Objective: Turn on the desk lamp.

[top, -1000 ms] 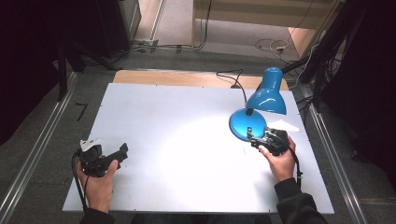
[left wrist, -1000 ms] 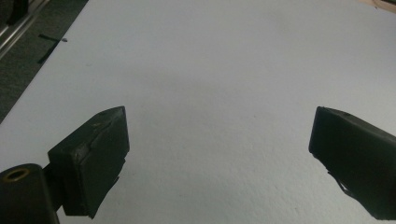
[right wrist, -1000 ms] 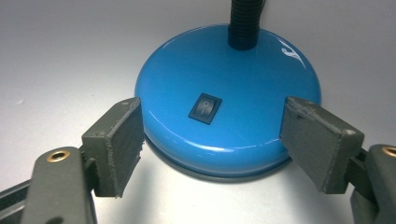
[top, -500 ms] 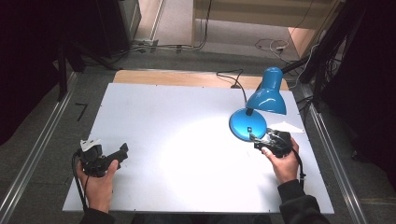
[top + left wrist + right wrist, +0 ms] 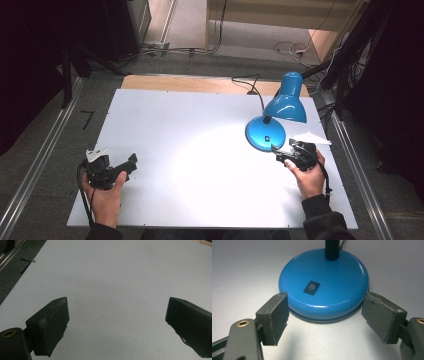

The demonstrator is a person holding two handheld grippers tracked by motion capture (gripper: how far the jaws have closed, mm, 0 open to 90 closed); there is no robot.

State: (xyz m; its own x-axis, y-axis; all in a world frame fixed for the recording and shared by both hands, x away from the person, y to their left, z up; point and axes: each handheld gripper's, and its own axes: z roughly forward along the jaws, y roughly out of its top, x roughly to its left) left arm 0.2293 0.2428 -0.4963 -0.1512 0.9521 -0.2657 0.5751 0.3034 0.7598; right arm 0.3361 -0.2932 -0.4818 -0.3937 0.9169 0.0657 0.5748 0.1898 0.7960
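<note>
A blue desk lamp stands at the right of the white table [image 5: 190, 120], its round base [image 5: 265, 134] under the tilted shade [image 5: 286, 107]. It is lit, and a bright pool of light falls on the table to its left. My right gripper [image 5: 279, 152] lies open just in front of the base. In the right gripper view the base [image 5: 324, 272] with its black rocker switch [image 5: 311, 287] sits just beyond the tips of the gripper [image 5: 325, 302]; the jaws touch nothing. My left gripper [image 5: 131, 162] rests open at the front left, and it [image 5: 117, 305] is empty over bare table.
The lamp's black cable [image 5: 250, 85] runs off the back of the table over a wooden strip [image 5: 190, 82]. Metal rails [image 5: 40, 160] run along both sides on the floor. The lamp's black neck [image 5: 332, 248] rises at the back of the base.
My right gripper has drawn back slightly from the lamp base, towards the person. The left gripper has stayed put.
</note>
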